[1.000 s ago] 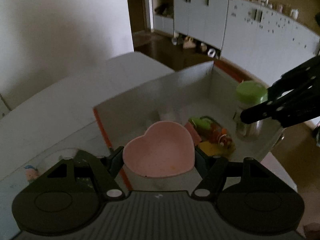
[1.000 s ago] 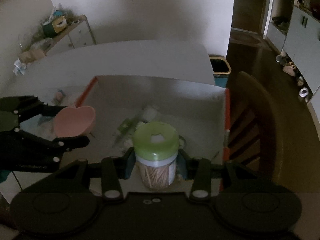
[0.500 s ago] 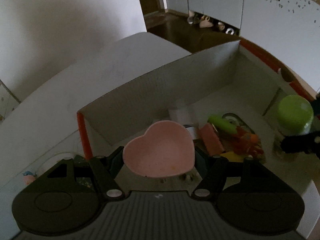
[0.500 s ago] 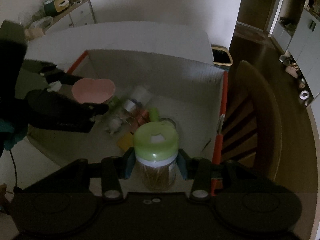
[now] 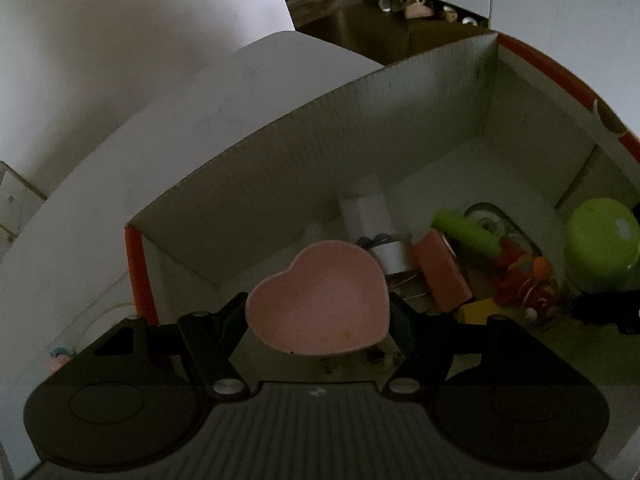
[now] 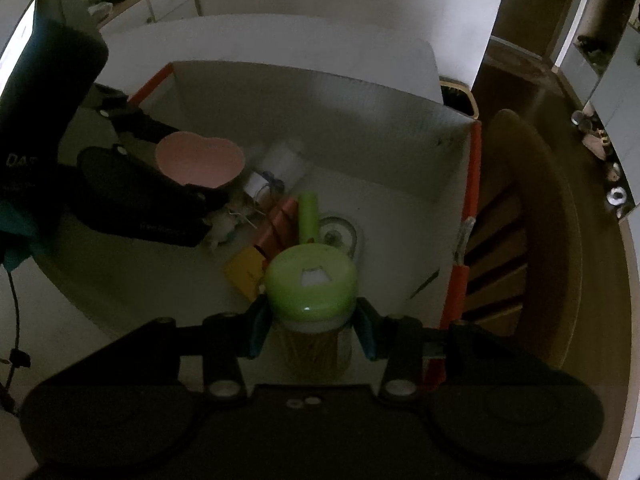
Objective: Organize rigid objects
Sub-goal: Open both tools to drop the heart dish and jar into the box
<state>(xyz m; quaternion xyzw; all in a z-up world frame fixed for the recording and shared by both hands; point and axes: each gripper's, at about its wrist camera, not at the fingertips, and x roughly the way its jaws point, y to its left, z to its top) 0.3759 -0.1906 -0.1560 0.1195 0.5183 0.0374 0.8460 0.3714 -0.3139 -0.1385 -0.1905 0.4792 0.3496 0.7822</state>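
Observation:
My left gripper [image 5: 318,308] is shut on a pink heart-shaped bowl [image 5: 320,298], held inside the near left corner of a white cardboard box [image 5: 320,140] with orange edges. The right wrist view shows the same bowl [image 6: 200,164] at the left of the box [image 6: 320,96]. My right gripper [image 6: 311,328] is shut on a clear toothpick jar with a green lid [image 6: 311,284], low over the box's near right side. That jar [image 5: 602,240] appears at the right in the left wrist view.
On the box floor lie a white tube [image 6: 282,156], an orange block [image 6: 280,220], a green stick [image 6: 308,216], a yellow card [image 6: 246,270] and a small red toy [image 5: 520,272]. The box sits on a white table [image 5: 160,128]. A wooden chair [image 6: 532,232] stands beside the box's right side.
Both grippers have sunk into the box with their loads. The bowl moved from outside the box's left wall to inside it; the jar came lower toward the floor.

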